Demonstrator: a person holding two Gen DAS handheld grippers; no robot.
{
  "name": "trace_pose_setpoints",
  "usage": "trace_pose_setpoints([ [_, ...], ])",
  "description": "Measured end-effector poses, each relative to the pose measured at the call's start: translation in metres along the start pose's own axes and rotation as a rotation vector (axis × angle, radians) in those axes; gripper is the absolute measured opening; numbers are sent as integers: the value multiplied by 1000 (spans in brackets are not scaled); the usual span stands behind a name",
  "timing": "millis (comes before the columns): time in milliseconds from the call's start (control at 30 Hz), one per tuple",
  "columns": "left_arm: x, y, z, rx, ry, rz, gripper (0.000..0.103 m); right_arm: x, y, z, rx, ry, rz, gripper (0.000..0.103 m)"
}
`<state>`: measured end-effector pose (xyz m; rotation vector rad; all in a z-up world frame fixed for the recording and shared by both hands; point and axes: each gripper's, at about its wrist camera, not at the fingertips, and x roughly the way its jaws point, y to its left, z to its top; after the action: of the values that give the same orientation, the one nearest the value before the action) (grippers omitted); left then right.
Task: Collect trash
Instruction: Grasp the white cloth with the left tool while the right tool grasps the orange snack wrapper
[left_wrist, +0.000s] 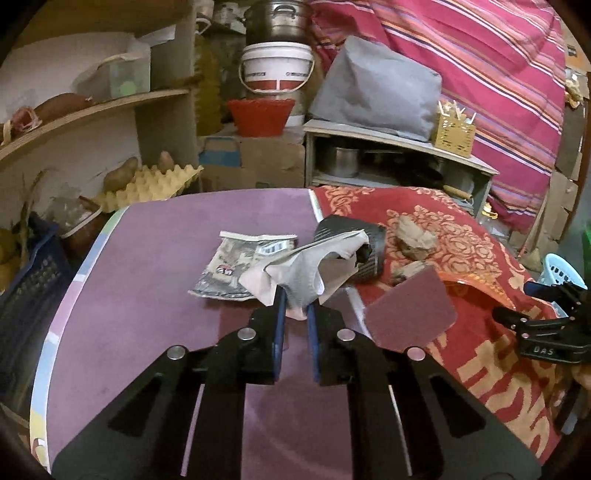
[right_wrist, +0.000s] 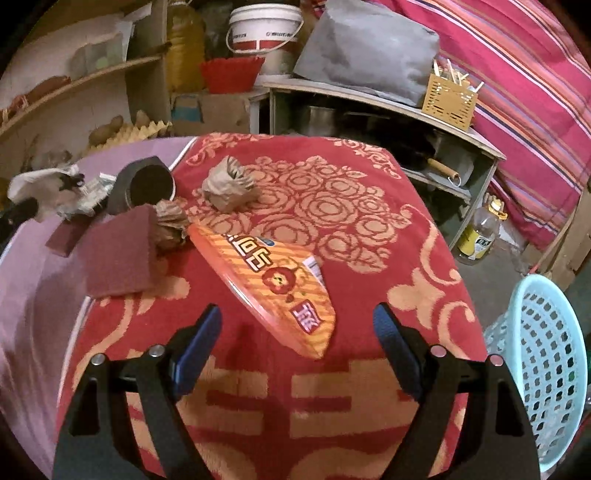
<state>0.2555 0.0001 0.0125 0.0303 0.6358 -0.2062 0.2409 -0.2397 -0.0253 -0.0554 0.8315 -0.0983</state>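
Note:
My left gripper is shut on a crumpled white paper, held just above the purple table; that paper also shows at the far left of the right wrist view. Behind it lie a flat printed wrapper and a black roll. My right gripper stands open over the near end of an orange snack wrapper on the red cloth, with nothing gripped. Two brown paper wads lie further back.
A maroon scouring pad leans at the seam between cloth and table. A light blue perforated basket stands on the floor to the right of the table. Shelves, a white bucket and a red basket crowd the back.

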Motion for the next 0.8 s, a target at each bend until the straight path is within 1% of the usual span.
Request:
trace_pose_setpoints([
  [100,0,3,0,-2,0,8,10,6,4,3,-8,-1,-19,81],
  [133,1,4,0,-5,1,7,10,7,5,4,-12,-3,-18,76],
  [167,1,5,0,-6,1,7,10,8,5,5,-15,-1,-14,65],
  [200,2,6,0,-6,3,10,10,9,6,7,-21,7,-6,59],
  [233,2,5,0,-7,5,12,10,11,7,8,-23,11,0,51],
  [267,3,6,0,-9,7,13,10,11,7,9,-25,12,4,45],
  [300,3,6,0,-10,8,13,10,11,7,10,-28,10,8,42],
  [367,3,6,-1,-10,9,15,10,10,6,11,-33,9,19,27],
  [433,3,6,0,-10,8,16,10,8,5,12,-29,5,26,21],
  [467,3,6,0,-9,8,16,10,7,3,12,-27,3,29,16],
  [567,3,6,0,-10,7,14,10,2,-2,13,-30,-7,29,7],
  [700,1,5,0,-4,0,14,10,-13,-14,13,-20,-40,18,4],
  [800,-4,-1,1,14,-14,14,10,-28,-26,11,-5,-66,13,4],
])
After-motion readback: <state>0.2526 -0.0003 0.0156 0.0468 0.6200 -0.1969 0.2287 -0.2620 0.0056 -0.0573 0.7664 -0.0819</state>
